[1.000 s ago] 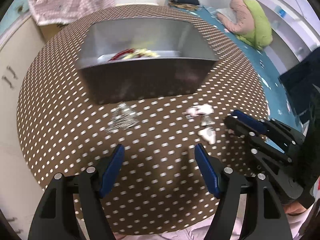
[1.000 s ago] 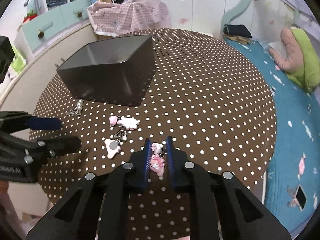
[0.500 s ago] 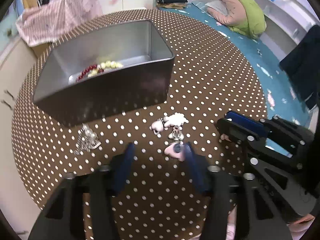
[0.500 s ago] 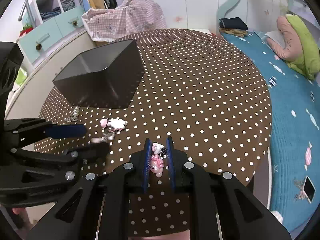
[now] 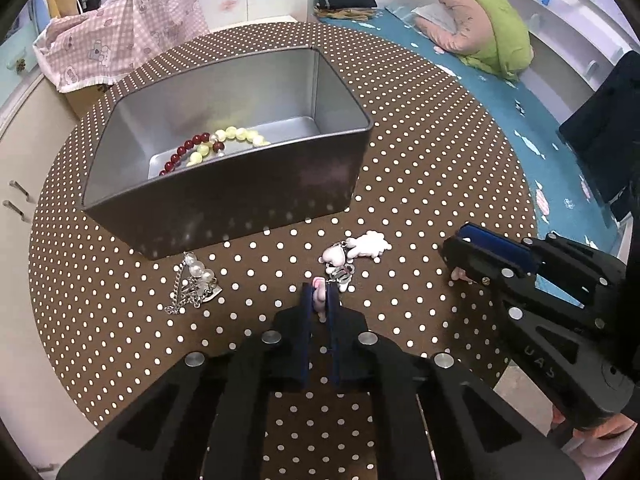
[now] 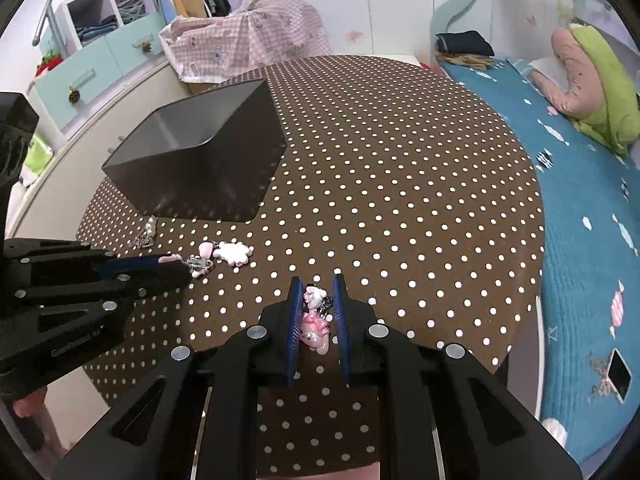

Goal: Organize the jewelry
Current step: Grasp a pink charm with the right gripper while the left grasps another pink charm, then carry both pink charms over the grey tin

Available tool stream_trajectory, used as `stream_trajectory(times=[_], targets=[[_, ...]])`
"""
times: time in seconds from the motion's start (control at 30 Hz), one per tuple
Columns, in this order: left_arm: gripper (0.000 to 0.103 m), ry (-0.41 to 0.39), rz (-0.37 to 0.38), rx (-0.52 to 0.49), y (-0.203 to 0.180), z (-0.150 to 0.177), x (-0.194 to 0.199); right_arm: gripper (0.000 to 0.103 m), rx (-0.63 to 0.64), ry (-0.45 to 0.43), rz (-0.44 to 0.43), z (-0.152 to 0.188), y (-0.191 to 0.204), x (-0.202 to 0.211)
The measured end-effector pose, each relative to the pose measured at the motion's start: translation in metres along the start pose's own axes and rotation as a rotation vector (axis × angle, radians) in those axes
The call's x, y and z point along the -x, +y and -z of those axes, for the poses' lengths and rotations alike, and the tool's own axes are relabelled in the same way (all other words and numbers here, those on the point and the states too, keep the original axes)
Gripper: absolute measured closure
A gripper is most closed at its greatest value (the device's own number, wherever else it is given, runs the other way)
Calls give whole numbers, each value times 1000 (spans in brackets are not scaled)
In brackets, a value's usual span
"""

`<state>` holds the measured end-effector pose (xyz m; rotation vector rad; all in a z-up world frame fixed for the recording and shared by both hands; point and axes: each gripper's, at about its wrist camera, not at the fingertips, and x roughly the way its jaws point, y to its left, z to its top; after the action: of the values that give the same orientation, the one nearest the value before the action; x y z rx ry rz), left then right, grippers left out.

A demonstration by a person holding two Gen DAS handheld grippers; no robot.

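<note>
Between the left gripper (image 5: 319,300) pads sits a light pink charm (image 5: 319,289), clamped tight; right gripper (image 6: 317,308) pinches another charm (image 6: 316,330). Chains snag, so grab bodies.

A round worktop under a brown white-dotted cloth (image 5: 420,128) carries a dark rectangular metal tin (image 5: 224,200) toward its far left. In the tin lie a red bead bracelet (image 5: 184,152) and a pale yellow bead bracelet (image 5: 236,138), touching. Just before the tin lies a silver chain with pearls (image 5: 194,284); to its right (nearer the middle) sits a cluster of pink and white charms (image 5: 352,252). Behind the worktop lies a pink checked cloth (image 6: 256,40); to the right stands a bed with a teal cover (image 6: 588,216).
</note>
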<state>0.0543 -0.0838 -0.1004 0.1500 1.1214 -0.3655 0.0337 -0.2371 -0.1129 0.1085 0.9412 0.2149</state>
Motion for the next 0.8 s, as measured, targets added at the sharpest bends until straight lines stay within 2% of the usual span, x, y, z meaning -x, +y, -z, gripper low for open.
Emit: stream_trajectory(times=[0.37,0.8], targets=[[97,-57,13,1,8,5,22,87,-11,-8,-4,-2,8,4],[97,-134,17,14,24,5,55,87,15,-79,-20,-25,34,27]])
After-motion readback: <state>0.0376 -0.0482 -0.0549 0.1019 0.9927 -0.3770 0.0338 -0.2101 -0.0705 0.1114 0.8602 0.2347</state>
